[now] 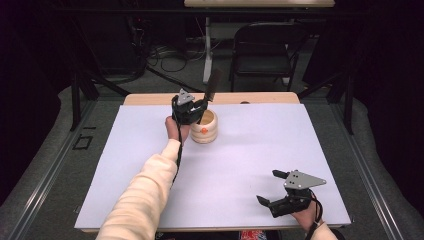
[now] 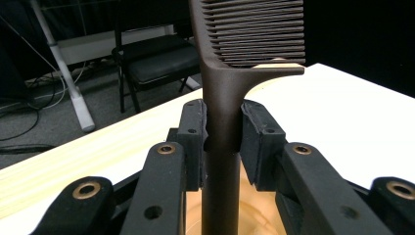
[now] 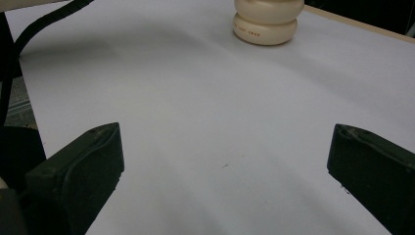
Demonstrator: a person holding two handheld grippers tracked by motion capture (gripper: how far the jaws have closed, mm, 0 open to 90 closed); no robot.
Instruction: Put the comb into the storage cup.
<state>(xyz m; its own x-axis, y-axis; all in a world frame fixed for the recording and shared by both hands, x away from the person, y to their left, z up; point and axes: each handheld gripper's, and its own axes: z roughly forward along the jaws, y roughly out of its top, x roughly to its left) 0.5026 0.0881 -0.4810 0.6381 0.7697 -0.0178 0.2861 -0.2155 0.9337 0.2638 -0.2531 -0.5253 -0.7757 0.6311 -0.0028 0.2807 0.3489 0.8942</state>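
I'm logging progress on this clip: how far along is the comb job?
Done: the left gripper has the dark brown plastic comb clamped by its handle, upright. In hand: the handle's lower end reaches down into the cream ribbed wooden cup. Left: letting go. The right gripper rests open on the white table cover.

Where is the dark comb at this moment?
In the high view, the comb stands upright at the far middle of the table, held by the left claw above the cream cup; its handle points down into it.
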